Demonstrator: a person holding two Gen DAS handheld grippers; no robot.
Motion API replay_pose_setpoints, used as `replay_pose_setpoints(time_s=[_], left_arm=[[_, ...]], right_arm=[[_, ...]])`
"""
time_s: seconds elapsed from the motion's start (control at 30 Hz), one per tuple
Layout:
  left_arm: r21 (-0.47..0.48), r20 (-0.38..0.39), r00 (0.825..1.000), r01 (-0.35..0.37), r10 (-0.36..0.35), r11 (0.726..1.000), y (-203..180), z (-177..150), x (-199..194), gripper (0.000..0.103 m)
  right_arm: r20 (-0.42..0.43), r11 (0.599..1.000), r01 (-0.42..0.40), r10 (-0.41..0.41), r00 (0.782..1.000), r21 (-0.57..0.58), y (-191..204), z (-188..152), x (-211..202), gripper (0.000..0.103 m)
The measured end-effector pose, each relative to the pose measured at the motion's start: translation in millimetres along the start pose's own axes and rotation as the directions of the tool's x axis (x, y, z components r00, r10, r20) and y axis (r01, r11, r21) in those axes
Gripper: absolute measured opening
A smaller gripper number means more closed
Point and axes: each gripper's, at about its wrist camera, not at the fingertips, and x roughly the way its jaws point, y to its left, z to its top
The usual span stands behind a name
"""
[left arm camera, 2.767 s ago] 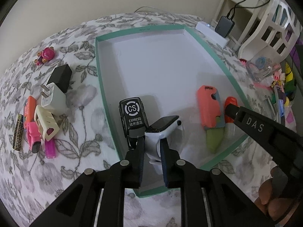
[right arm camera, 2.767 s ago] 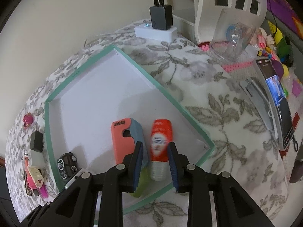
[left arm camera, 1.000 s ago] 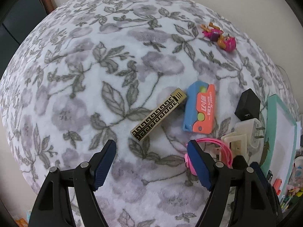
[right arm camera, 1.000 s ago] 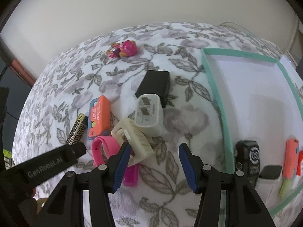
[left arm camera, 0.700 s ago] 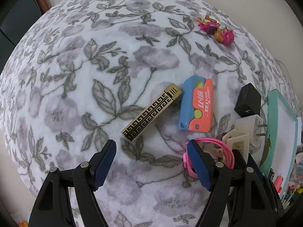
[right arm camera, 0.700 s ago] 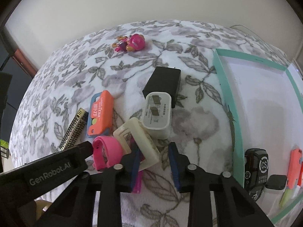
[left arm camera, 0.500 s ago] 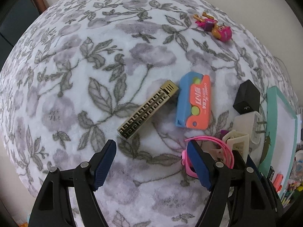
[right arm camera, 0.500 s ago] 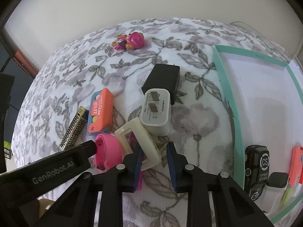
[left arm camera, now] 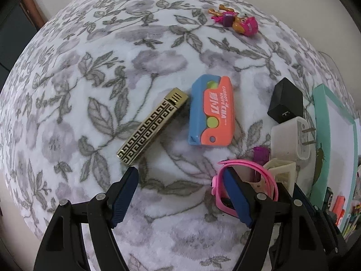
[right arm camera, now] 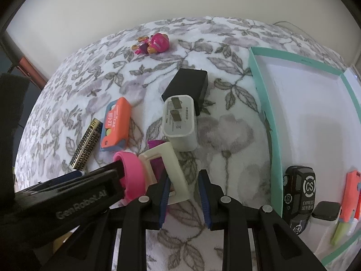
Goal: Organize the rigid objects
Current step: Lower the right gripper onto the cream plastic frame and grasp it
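Note:
My left gripper is wide open just above the floral blanket. The gold patterned lighter lies just ahead of its left finger, and its right finger touches the pink band. The blue-and-orange toy case lies further ahead. My right gripper is partly open around the end of the cream plastic frame, its left finger against the frame. The white charger and black charger lie beyond it.
The teal-rimmed white tray lies to the right and holds a black CS tag, a smartwatch and orange items. A pink toy figure lies near the far wall. A purple item sits under the frame.
Both grippers left the tray, opened and moved left to the loose pile. The left one has crept forward toward the lighter. The right one narrowed around the cream frame.

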Motion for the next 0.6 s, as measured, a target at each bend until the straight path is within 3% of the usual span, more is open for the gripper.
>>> replay_pose_setpoints(time_s=[0.3,0.47,0.6], left_arm=[[0.042,0.017,1.0,-0.011,0.01,0.999,-15.9,-8.1,4.7,0.078],[0.084,0.04,0.999,-0.01,0.006,0.996,-31.6,-7.7,-1.0,0.078],[0.116,0.048,0.999,0.011,-0.017,0.993,-45.8,-7.5,-7.1,0.065]], right_arm=[[-0.004,1.0,0.014,-0.014,1.0,-0.02,-5.3,-3.4,-8.5,0.027],[-0.019,1.0,0.006,-0.005,1.0,0.025,-15.4,-3.7,-8.7,0.027],[-0.022,1.0,0.003,-0.003,1.0,0.031,-17.1,-4.2,-8.3,0.027]])
